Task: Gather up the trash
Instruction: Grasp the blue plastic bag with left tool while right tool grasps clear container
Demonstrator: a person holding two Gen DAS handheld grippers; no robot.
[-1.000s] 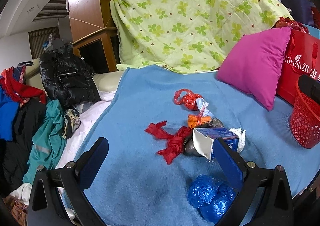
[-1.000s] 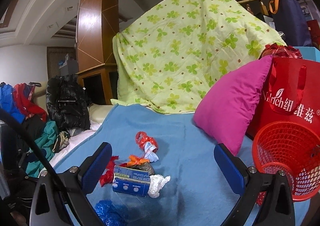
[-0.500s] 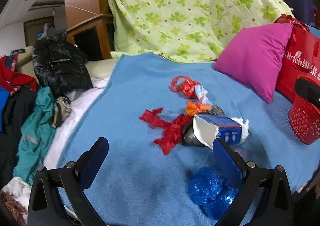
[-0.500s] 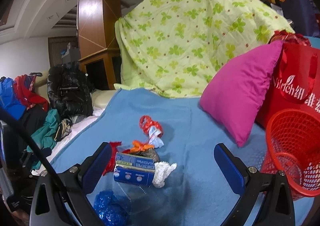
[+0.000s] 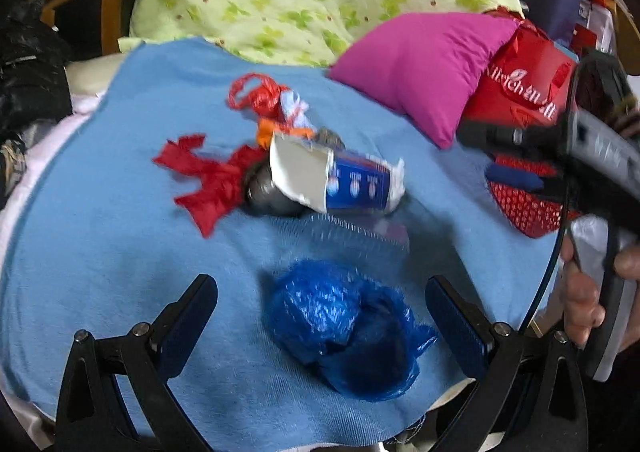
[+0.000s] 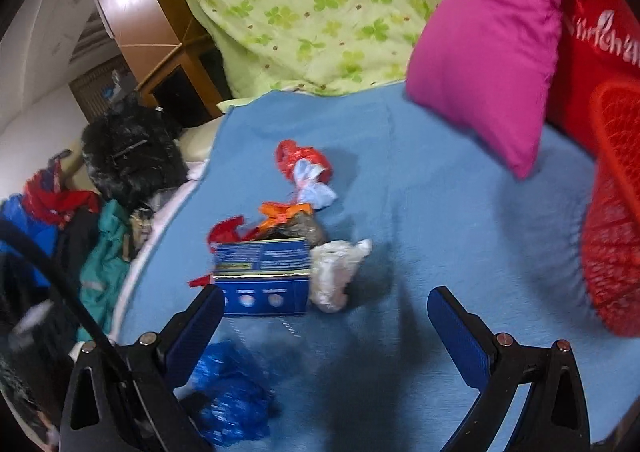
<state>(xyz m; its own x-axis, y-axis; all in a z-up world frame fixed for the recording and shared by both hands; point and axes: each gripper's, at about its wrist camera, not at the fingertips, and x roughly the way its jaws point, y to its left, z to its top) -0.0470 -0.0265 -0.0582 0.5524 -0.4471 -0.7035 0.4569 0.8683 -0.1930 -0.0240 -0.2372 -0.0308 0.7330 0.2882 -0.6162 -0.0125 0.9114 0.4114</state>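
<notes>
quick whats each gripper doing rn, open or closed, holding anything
Left gripper: open, holding nothing, the crumpled blue plastic bag lies between its fingers.
Right gripper: open, holding nothing, above the blue blanket.

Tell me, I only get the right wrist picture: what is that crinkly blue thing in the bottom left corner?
Observer: A crumpled blue plastic bag. The left gripper hangs open over it, a finger on each side.
Visitor: Is the blue box closed?
Observer: No. The box is torn open at the end facing away from you, and it is white inside.
Visitor: Who holds the right gripper?
Observer: A bare hand, wrapped around its handle.
</notes>
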